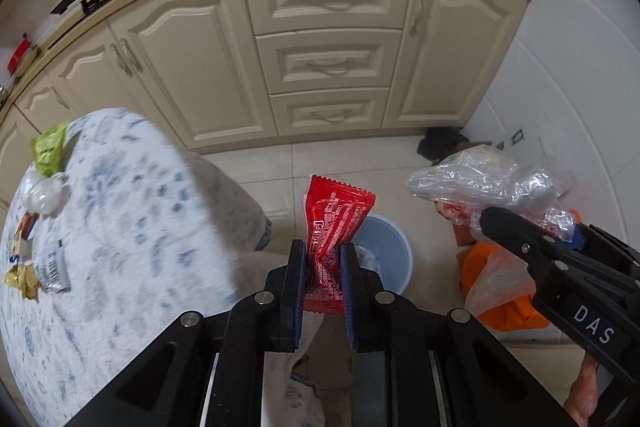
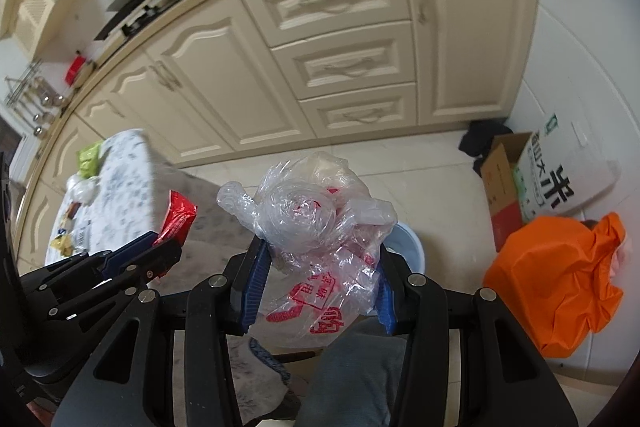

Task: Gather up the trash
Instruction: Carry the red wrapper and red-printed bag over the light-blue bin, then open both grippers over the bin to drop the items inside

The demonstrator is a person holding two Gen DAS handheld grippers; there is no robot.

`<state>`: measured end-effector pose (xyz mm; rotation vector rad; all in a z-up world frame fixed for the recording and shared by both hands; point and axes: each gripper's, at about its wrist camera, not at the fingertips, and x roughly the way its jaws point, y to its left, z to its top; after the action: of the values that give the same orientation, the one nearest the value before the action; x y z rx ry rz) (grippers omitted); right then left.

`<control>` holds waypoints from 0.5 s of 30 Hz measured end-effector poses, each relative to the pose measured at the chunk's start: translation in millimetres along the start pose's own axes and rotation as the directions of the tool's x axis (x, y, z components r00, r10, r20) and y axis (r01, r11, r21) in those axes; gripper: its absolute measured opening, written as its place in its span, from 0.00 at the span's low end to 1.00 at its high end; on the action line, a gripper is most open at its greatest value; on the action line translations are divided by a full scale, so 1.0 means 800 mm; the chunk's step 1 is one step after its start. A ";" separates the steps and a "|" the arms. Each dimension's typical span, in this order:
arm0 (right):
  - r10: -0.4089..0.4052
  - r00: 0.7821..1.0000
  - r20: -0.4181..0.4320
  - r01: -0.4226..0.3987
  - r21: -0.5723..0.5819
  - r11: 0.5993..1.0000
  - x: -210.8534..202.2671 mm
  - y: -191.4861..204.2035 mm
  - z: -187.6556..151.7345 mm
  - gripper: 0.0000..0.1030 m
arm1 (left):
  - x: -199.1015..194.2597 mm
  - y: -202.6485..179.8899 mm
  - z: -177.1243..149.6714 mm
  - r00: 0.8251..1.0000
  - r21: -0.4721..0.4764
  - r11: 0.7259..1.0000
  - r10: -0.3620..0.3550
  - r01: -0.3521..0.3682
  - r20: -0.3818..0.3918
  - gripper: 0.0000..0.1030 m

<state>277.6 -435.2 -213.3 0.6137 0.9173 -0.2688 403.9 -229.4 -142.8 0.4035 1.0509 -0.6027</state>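
Left wrist view: red snack wrapper point(image 1: 334, 223), crinkled foil with white print and a serrated top edge, stands upright in the left gripper point(image 1: 325, 259). Jaws nearly together, blue pads clamped on the wrapper's lower half. Wrapper sits in front of and above the pale blue trash bin point(image 1: 394, 251) on the tiled floor. To the right of the bin, the right gripper point(image 1: 520, 231) comes in from the side carrying a crumpled clear plastic bag point(image 1: 480, 183) with red print showing through. An orange bag point(image 1: 500, 291) lies on the floor right of the bin. Left of the bin is a table with a blue-patterned cloth point(image 1: 120, 227); more wrappers lie on it: a green packet point(image 1: 50, 149), a white wad point(image 1: 42, 193), a barcode packet point(image 1: 52, 267).

Right wrist view: the clear plastic bag point(image 2: 320, 227) is bunched and knotted, red characters printed low on it. The right gripper point(image 2: 320, 287) has its jaws partly apart, blue pads pressing on the bag from both sides. Bag hangs over the blue bin point(image 2: 408, 247), mostly hiding it. Left of the bin, the left gripper point(image 2: 156, 251) holds the red wrapper point(image 2: 178, 219). Right of the bin: orange bag point(image 2: 560, 283) and a cardboard box point(image 2: 504, 183).
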 end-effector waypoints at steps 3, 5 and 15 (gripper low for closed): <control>-0.006 1.000 -0.014 0.006 0.024 1.000 0.008 -0.021 0.002 0.45 | 0.020 -0.019 0.016 1.000 0.000 1.000 0.006 -0.006 -0.010 0.13; -0.012 1.000 -0.020 0.013 0.036 0.999 0.013 -0.033 0.002 0.45 | 0.031 -0.029 0.026 1.000 0.009 1.000 0.017 -0.017 -0.016 0.16; -0.044 0.998 -0.041 0.047 0.080 0.996 0.024 -0.072 -0.001 0.45 | 0.075 -0.062 0.043 0.999 0.054 0.998 0.038 -0.036 -0.033 0.51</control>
<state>261.1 -480.1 -251.1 0.6754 0.9628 -0.3369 417.5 -303.6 -182.6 0.4809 1.0590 -0.5935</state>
